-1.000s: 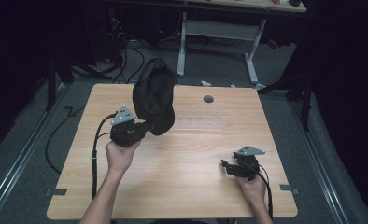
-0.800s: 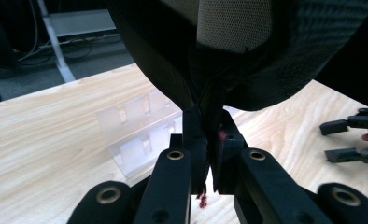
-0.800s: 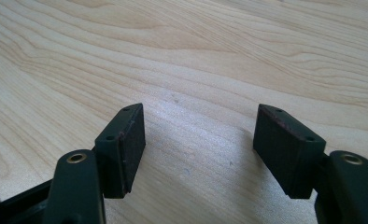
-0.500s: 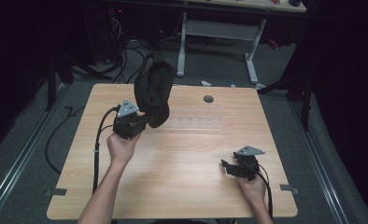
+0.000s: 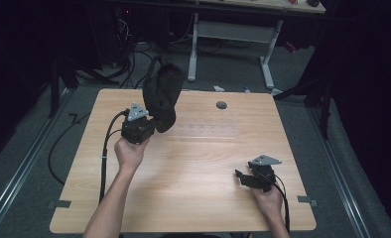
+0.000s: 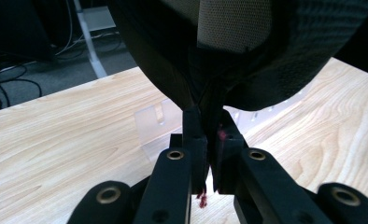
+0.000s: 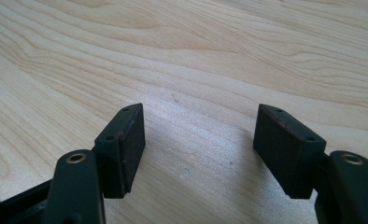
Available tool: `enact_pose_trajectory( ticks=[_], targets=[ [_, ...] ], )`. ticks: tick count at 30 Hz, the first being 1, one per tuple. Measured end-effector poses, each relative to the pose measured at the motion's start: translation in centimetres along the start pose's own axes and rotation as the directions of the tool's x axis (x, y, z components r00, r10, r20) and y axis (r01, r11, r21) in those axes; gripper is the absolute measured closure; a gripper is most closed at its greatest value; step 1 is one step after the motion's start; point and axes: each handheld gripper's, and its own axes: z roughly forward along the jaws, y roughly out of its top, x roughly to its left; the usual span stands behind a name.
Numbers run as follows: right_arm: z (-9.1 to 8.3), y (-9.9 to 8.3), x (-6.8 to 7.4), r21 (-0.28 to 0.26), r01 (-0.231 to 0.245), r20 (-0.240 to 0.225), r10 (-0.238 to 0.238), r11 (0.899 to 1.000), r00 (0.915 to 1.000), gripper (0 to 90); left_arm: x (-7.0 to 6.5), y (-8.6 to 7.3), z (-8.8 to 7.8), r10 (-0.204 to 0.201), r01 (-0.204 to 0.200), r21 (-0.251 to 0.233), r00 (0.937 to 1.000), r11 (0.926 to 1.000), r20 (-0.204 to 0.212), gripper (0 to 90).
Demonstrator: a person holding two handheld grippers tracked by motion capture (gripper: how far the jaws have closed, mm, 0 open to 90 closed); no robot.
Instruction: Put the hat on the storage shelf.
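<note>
A black fabric cap (image 5: pixel 163 94) with a mesh lining hangs in the air over the far left of the wooden table (image 5: pixel 193 193). My left gripper (image 5: pixel 155 123) is shut on its lower edge. In the left gripper view the two jaws pinch a fold of the cap (image 6: pixel 266 56) at the left gripper (image 6: pixel 209 122) tips. My right gripper (image 5: pixel 240 177) rests low near the front right of the table, held by a hand. Its jaws stand open over bare wood, with nothing between them at the right gripper (image 7: pixel 198 135).
A clear plastic rack (image 5: pixel 203 130) lies on the table just right of the cap; the rack (image 6: pixel 154 123) sits just beyond the left jaws. A round cable hole (image 5: pixel 221 105) sits near the far edge. Cables trail off the table's left side.
My left hand has carried the cap a little toward the far side of the table. The right hand and its gripper have stayed in place.
</note>
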Motion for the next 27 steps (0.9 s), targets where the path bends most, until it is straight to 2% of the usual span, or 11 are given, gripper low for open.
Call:
enact_pose_trajectory(
  ticks=[10,21,27],
  targets=[
    [0.0,0.0,0.0,0.000,0.000,0.001,0.000,1.000,1.0000,34.2,0.5,-0.5,0.6,0.020,-0.020,0.005,0.9995,0.9998,-0.026,86.0],
    [0.0,0.0,0.0,-0.002,0.001,0.002,-0.001,1.000,1.0000,34.2,1.0,-1.5,1.3,0.011,-0.010,0.020,0.9990,0.9997,-0.043,85.9],
    [0.0,0.0,0.0,-0.002,0.002,0.002,-0.002,1.000,1.0000,34.2,1.2,-2.3,1.6,0.009,-0.007,0.047,0.9987,0.9989,-0.050,85.9]
  ],
)
